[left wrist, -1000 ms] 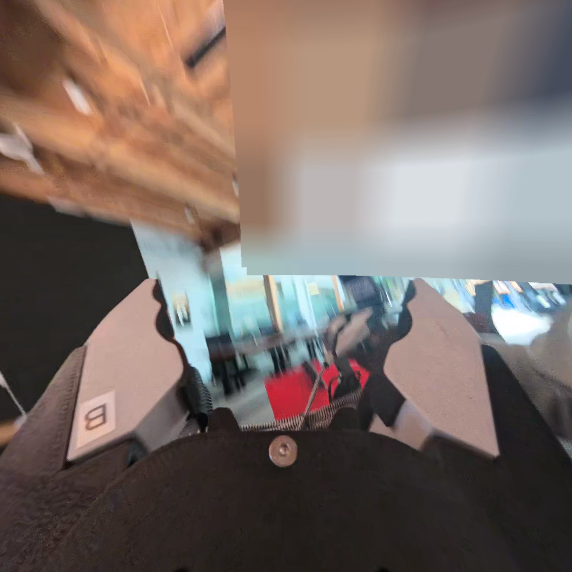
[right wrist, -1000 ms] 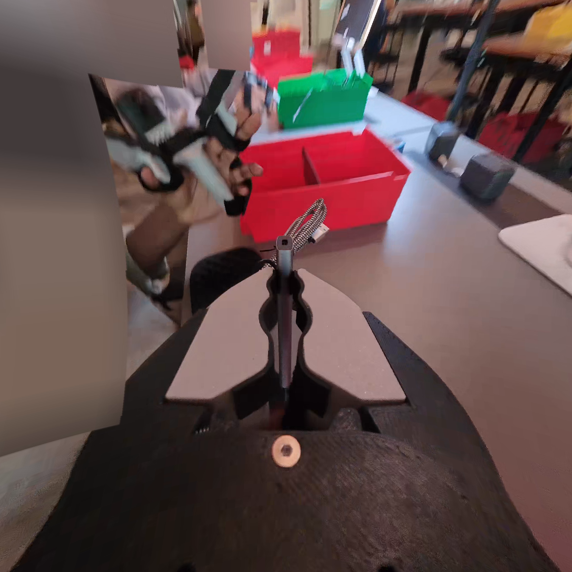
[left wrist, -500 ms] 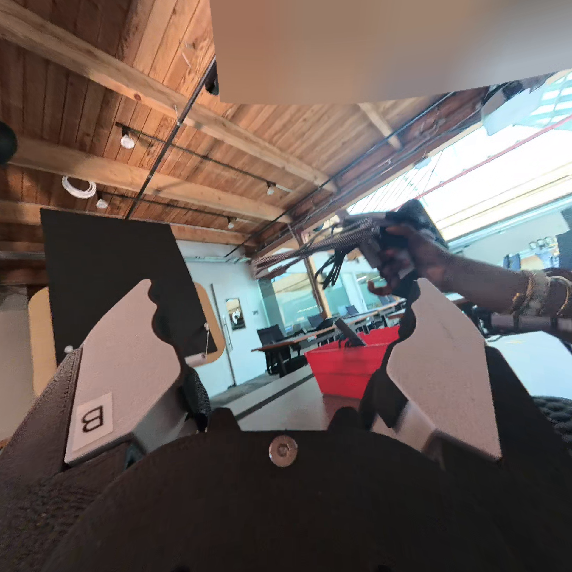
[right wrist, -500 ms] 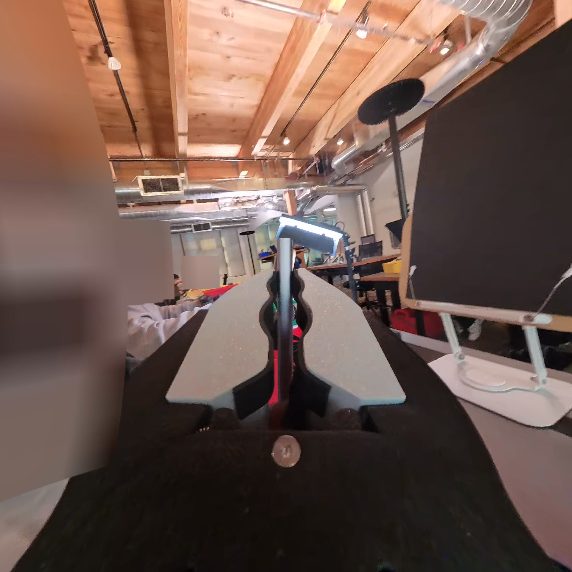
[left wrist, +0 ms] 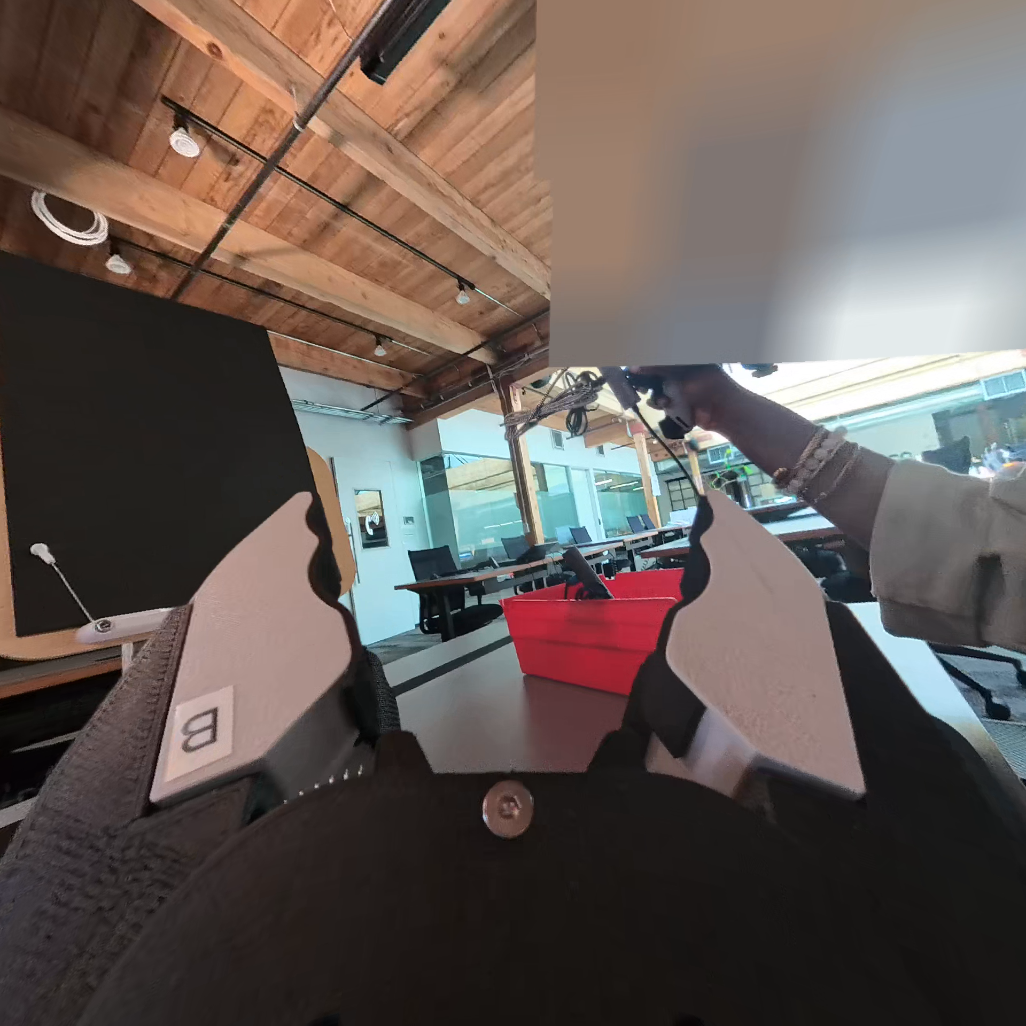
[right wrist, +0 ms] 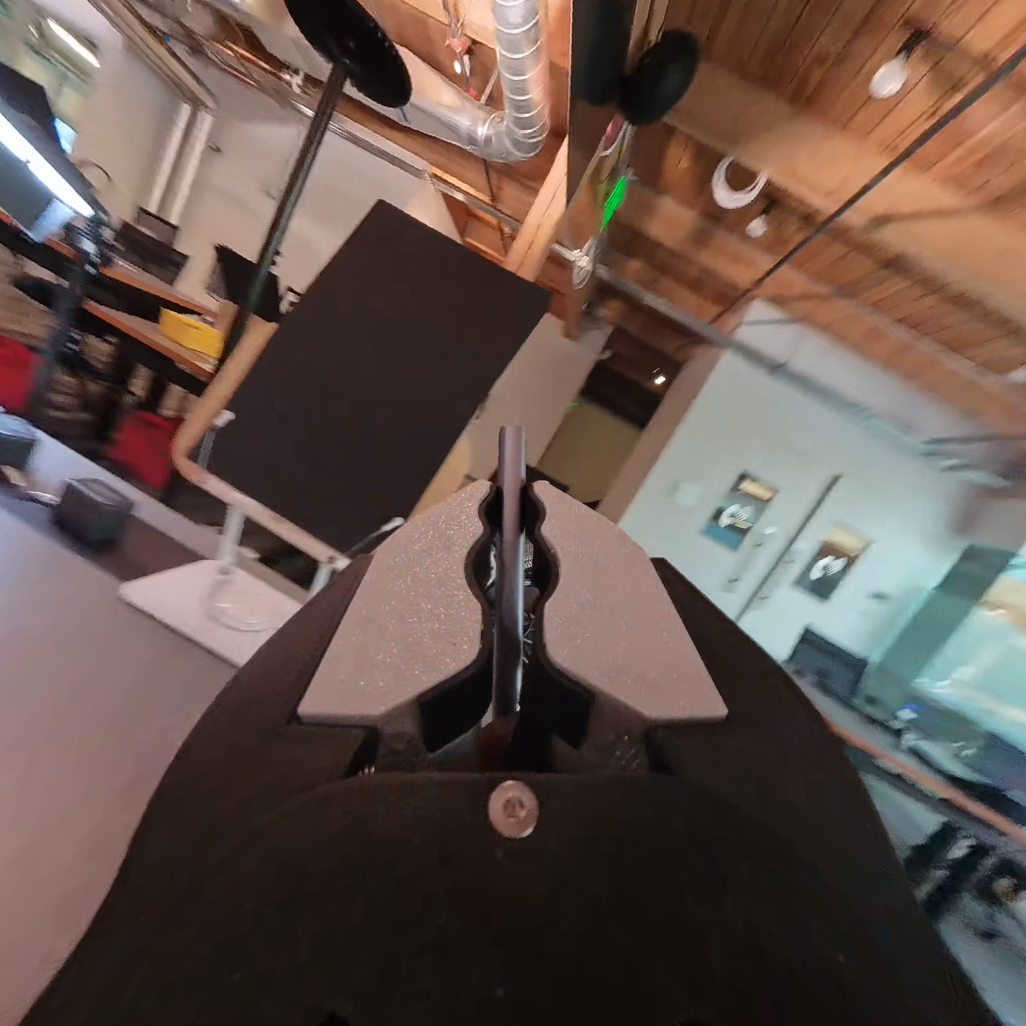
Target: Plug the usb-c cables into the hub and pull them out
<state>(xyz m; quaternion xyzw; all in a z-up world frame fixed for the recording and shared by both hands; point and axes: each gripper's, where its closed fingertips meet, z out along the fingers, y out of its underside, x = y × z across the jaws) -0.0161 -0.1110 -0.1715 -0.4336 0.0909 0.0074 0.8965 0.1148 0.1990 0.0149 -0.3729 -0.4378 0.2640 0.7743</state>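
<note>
While left claw (left wrist: 505, 533) gapes wide, empty, right claw (right wrist: 512, 488) pinches slim grey hub (right wrist: 511, 461) edge-on.

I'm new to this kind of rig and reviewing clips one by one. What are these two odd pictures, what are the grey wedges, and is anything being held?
There is no robot here: a person holds a handheld two-finger gripper in each hand, and each picture comes from a camera on one gripper, looking forward along its grey fingers. Both are tilted up, so you see mostly wooden ceiling.

In the left wrist view, the left gripper has its jaws wide apart and empty. Beyond them a red plastic bin stands on the grey table. Up right, the person's other hand holds the second gripper aloft, with braided cables dangling from it.

In the right wrist view, the right gripper has its jaws closed on a slim dark grey metal hub, seen edge-on. A black board on a white stand is behind.
</note>
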